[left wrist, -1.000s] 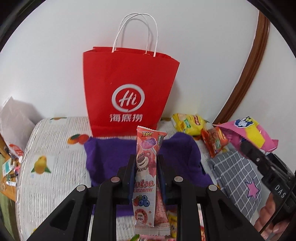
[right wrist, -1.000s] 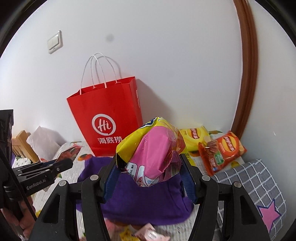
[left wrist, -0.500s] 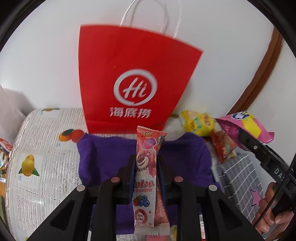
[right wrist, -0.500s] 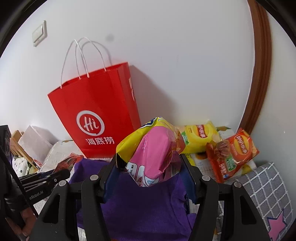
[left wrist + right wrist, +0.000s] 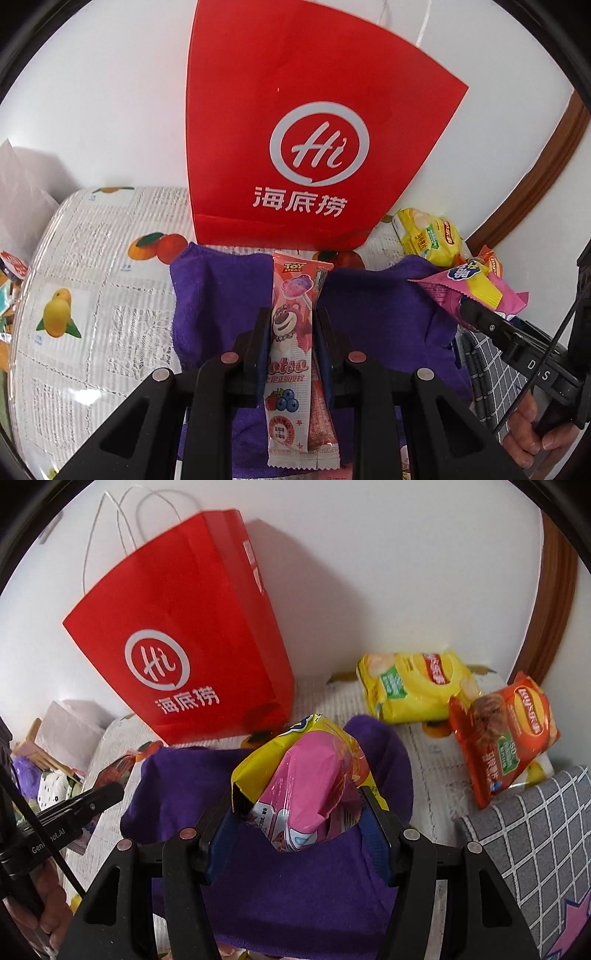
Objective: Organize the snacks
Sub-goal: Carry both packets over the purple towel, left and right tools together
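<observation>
The left gripper [image 5: 291, 325] clamps a long pink Lotso candy stick [image 5: 291, 332] upright between its fingers. The right gripper [image 5: 299, 812] pinches a pink-and-yellow snack bag [image 5: 306, 771]. Beneath both lies a purple cloth [image 5: 295, 886] on the table [image 5: 92, 295]. Ahead of them a red paper bag [image 5: 295, 129] stands against the wall; right of it lie a yellow chip bag [image 5: 413, 686] and an orange chip bag [image 5: 506, 734].

Bright, even light; soft shadow right of red bag [image 5: 184, 635]; strong fisheye warp w/ dark corners.
</observation>
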### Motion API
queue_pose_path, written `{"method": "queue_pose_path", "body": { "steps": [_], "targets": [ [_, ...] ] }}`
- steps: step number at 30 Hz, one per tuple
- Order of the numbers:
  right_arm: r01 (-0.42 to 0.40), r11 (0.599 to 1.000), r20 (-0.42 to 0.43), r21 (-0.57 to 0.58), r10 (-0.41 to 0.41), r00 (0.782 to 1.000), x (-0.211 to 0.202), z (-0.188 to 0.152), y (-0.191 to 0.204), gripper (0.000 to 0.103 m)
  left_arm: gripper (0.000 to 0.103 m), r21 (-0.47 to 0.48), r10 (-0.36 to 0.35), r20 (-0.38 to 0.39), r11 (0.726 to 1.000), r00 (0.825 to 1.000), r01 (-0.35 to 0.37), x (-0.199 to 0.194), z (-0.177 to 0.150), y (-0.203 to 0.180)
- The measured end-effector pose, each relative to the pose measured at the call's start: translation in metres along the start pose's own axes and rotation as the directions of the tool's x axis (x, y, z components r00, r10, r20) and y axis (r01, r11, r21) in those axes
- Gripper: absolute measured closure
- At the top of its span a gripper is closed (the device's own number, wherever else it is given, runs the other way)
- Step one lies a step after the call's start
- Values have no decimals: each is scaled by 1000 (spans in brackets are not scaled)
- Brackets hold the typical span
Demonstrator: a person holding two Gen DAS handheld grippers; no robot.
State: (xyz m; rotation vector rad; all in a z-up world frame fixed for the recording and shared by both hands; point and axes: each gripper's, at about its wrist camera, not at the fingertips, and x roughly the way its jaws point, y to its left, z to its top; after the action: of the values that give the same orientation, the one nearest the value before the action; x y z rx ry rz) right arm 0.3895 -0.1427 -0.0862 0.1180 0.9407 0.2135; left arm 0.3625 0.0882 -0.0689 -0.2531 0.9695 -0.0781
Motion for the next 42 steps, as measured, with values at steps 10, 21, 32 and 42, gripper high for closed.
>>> {"method": "queue_pose_path", "body": {
  "steps": [10, 21, 32, 42],
  "targets": [
    [58, 998, 4, -16, -58, 998, 1, 1, -7, 42, 81, 8, -3, -2, 1000, 1000, 3, 2, -5, -6],
    [79, 997, -29, -17, -80, 996, 8, 0, -8, 42, 81, -1, 6, 1, 1000, 1000, -6, -1, -5, -5],
    [96, 994, -128, -52, -102, 986, 37, -8, 1, 41, 81, -9, 1, -1, 1000, 1000, -1, -2, -4, -2],
    [113, 989, -169, -98, -128, 977, 54, -18, 16, 40, 81, -12, -4, 4, 1000, 1000, 4, -5, -3, -1]
  ]
}}
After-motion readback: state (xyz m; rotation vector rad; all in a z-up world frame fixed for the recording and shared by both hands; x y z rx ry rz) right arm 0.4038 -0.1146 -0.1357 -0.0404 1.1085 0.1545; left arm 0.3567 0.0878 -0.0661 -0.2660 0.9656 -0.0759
